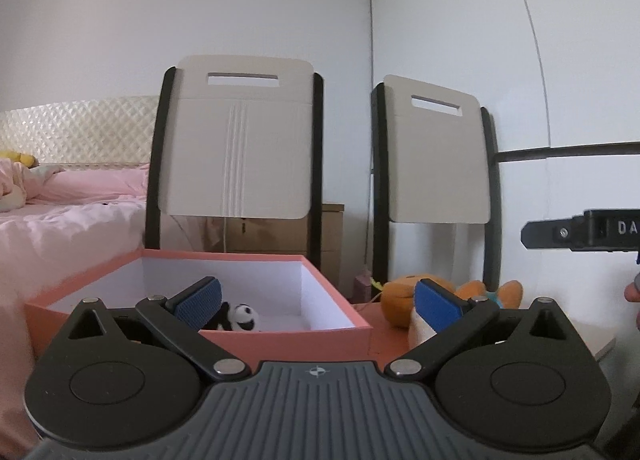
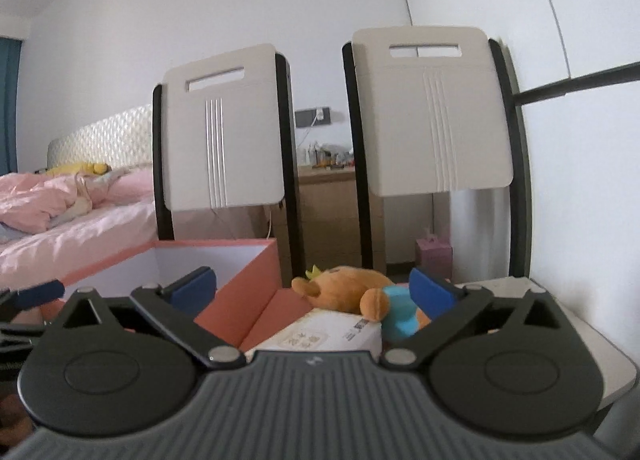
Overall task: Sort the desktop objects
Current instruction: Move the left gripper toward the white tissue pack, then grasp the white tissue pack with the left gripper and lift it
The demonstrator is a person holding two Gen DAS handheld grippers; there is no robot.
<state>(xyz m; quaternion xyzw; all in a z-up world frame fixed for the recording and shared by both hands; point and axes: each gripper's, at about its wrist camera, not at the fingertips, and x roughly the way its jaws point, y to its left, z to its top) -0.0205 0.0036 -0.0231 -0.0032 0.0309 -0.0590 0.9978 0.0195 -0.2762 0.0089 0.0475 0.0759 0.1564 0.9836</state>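
Note:
A salmon-pink open box (image 1: 280, 342) with a white inside sits on the table; a small panda plush (image 1: 242, 318) lies in it. My left gripper (image 1: 316, 306) is open and empty, just in front of the box. An orange and blue plush toy (image 1: 404, 300) lies right of the box. In the right wrist view the same plush (image 2: 352, 294) rests beside a white carton (image 2: 324, 334), with the pink box (image 2: 240, 300) to the left. My right gripper (image 2: 312, 290) is open and empty, close above the carton and plush.
Two folded white chairs (image 1: 240, 148) (image 1: 438, 164) lean on the wall behind the table. A bed with pink bedding (image 1: 60, 212) is at the left. A wooden cabinet (image 2: 328, 200) stands between the chairs. The table's right edge (image 2: 612, 352) is near.

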